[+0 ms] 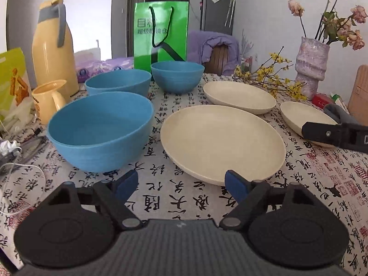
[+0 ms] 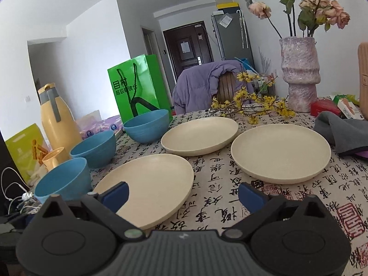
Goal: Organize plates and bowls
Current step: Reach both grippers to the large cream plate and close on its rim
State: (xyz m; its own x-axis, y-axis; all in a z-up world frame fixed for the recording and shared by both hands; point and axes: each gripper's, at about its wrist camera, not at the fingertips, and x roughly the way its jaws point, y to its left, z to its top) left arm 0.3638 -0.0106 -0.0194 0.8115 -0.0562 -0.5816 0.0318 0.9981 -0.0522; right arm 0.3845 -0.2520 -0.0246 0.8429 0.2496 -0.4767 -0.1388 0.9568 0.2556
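Bowls first: through the left wrist camera I see three blue bowls [image 1: 101, 133] on the left of the table [image 1: 161, 197], cream plates [image 1: 220, 138] to their right. My left gripper [image 1: 181, 184] is open, holding nothing. Through the right wrist camera, my right gripper [image 2: 184, 195] gapes empty, its left finger over the nearest plate [image 2: 149, 184].

A yellow thermos [image 1: 54, 46] and a yellow mug [image 1: 49, 100] are set at the left. A green paper bag [image 1: 161, 34] is stood at the far edge, and a purple vase [image 2: 300, 73] of dried flowers is placed far right, with a grey cloth [image 2: 342, 133] laid near it.
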